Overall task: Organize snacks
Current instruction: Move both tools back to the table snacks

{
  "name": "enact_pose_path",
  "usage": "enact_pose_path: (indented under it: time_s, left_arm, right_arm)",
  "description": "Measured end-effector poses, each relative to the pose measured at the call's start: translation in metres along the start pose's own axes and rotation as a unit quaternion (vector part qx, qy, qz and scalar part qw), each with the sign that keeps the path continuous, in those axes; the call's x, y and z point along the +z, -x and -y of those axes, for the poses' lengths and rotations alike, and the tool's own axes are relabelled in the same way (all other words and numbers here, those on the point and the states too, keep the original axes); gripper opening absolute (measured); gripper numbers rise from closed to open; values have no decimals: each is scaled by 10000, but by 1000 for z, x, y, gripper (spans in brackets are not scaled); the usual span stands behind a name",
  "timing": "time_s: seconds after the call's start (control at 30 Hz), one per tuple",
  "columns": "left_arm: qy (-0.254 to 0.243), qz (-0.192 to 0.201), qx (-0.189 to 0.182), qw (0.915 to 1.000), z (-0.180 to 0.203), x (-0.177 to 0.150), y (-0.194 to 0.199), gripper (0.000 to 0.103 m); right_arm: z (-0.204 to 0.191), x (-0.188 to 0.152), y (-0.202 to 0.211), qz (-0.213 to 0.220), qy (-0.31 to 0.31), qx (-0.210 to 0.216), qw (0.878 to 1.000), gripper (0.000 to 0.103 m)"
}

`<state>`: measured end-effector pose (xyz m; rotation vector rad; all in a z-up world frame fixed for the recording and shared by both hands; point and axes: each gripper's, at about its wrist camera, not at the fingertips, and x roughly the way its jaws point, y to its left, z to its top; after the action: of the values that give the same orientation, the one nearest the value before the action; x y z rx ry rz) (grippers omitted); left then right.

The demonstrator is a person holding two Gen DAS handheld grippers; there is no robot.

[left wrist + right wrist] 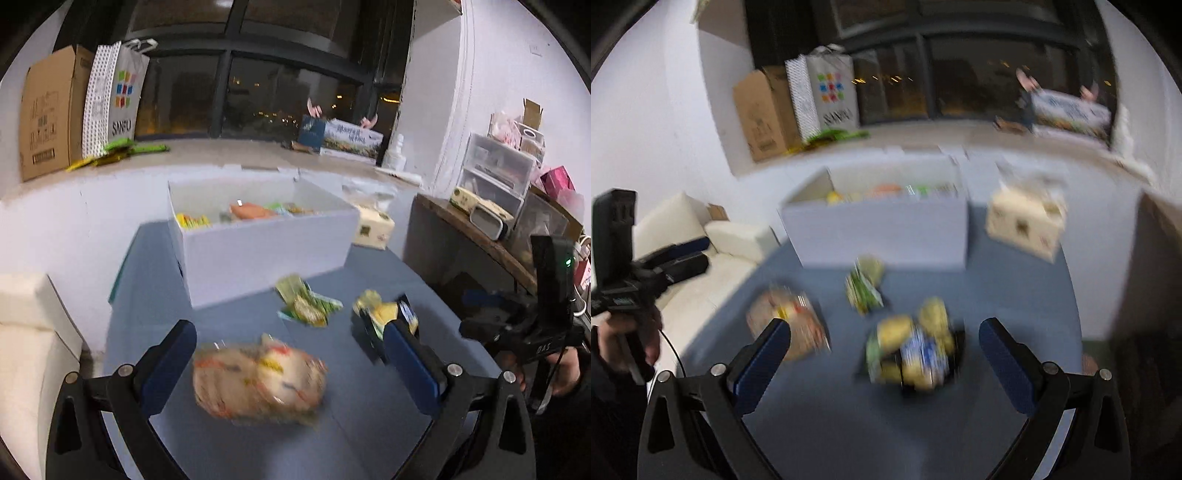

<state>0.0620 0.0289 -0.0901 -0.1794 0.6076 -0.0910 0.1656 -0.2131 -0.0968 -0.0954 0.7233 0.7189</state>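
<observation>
A white box (266,254) with several snacks inside stands at the back of the blue table (229,332); it also shows in the right wrist view (886,236). My left gripper (295,343) is open, its jaws wide around a tan snack bag (258,380) lying on the table. A green packet (306,306) and a yellow and black packet (384,317) lie further right. My right gripper (886,339) is open above the yellow and black packet (916,347). The green packet (866,286) and tan bag (786,325) lie to its left.
A cream tissue box (373,229) stands right of the white box. A dark side table (480,236) with clutter is at the right. A cream cushion (26,332) lies at the left. A cardboard box (48,114) and paper bags stand on the windowsill.
</observation>
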Motion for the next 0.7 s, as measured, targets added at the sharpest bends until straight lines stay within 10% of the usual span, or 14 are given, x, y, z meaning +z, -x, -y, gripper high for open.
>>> enact_pose_path:
  time_s: [0.23, 0.7]
  left_arm:
    - [-316, -57, -57, 9995, 20, -19, 5, 103]
    - [-115, -154, 79, 9998, 2, -28, 13, 103]
  right_arm:
    - [10, -36, -24, -500, -559, -24, 9972, 103]
    - [21, -4, -112, -1064, -570, -614, 9908, 103]
